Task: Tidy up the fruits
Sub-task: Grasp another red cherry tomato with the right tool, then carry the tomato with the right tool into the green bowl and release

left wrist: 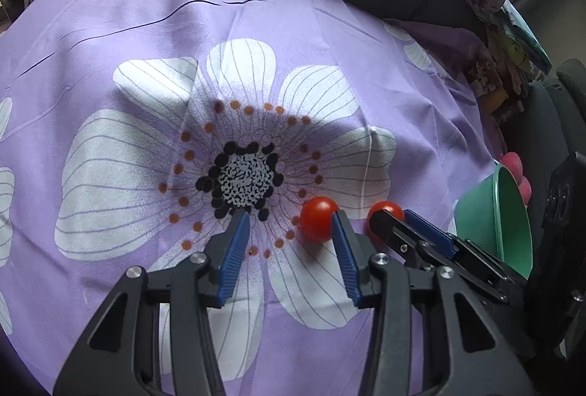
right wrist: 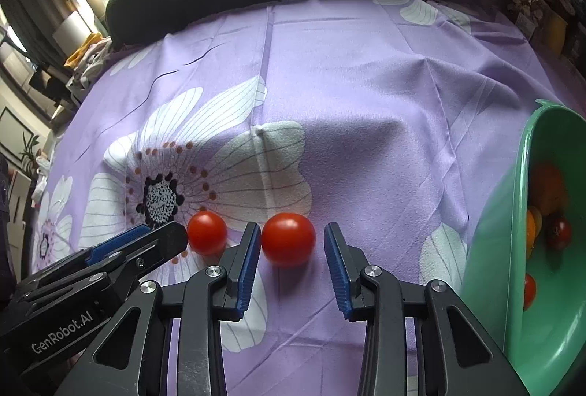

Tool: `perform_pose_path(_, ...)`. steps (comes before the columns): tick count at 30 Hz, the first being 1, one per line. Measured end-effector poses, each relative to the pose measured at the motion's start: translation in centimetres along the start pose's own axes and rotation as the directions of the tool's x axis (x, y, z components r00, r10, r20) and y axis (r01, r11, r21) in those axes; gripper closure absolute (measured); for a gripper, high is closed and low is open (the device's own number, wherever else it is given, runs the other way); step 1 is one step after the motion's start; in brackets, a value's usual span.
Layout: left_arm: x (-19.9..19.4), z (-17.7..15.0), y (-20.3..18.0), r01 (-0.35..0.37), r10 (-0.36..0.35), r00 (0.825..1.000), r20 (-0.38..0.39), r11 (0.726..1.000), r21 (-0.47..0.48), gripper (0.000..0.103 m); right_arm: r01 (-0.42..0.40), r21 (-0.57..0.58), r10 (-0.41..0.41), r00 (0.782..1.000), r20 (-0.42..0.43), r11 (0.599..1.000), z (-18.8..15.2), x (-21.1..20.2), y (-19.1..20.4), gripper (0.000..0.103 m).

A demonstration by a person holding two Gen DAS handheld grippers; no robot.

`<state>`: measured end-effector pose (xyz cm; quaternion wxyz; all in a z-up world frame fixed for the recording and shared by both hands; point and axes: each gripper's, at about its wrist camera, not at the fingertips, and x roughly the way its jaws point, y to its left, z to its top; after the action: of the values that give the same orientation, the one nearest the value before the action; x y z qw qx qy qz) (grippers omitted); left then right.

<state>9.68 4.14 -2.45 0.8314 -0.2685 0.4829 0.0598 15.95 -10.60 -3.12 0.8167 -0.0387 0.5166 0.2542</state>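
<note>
While the purple flowered cloth (right wrist: 366, 73) covers the whole work surface, the left gripper (left wrist: 291, 214) comes first on the left side of the scene, angled down at the big white flower print (left wrist: 234, 176). Its blue-padded jaws stand apart with only cloth between them, so it grips nothing. Just outside its right-hand finger lies the first tomato (left wrist: 318, 218), red and round, apparently touching that finger's outer edge, though the contact is hard to judge.

Next to the right sits the second tomato (right wrist: 288, 239), close beside the first but apart from it. The right gripper (right wrist: 291, 231) straddles it: the tomato lies between the two blue pads (right wrist: 335, 249), close against the left one, with a clear gap to the right one, so the jaws are not clamped on it.

Farthest right stands a green bowl (right wrist: 512, 249), tilted in the wrist view, holding several small fruits (right wrist: 549, 209), red and orange.
</note>
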Motion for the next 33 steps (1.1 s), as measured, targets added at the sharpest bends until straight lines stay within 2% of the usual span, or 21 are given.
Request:
perform_pose_path(9,0.6,0.1,-0.5,0.031,-0.031,0.999,-0.009,0.999,-0.005,0.058,0.028,0.013,-0.028,1.000,0.000,1.000,-0.6,-0.7,-0.5,0.071)
perform_pose_path(16,1.9,-0.1,-2.0,0.012,-0.011,1.000,-0.023,0.999,0.036,0.058,-0.001,-0.001,0.001,0.999,0.041,1.000,-2.2,-3.2,-0.4,0.071)
perform_pose_path(21,2.2,-0.1,-2.5,-0.005,0.005,1.000,-0.003,0.998,0.056,0.059,-0.022,0.009,0.021,0.999,0.041,1.000,-2.2,-3.7,-0.8,0.071)
perform_pose_path(22,2.2,-0.1,-2.5,-0.010,0.010,1.000,0.004,0.998,0.059,0.060,-0.023,0.010,0.022,0.999,0.041,1.000,-2.2,-3.7,-0.8,0.071)
perform_pose_path(26,2.4,-0.1,-2.5,-0.037,0.036,0.999,0.021,0.997,0.062,0.076,-0.017,0.012,0.016,0.999,0.038,1.000,-2.2,-3.7,-0.8,0.071)
perform_pose_path(33,2.2,-0.3,-2.2,-0.039,0.037,0.999,0.032,0.998,0.045,0.076,-0.021,0.021,0.020,0.999,0.047,1.000,-2.3,-4.0,-0.8,0.071)
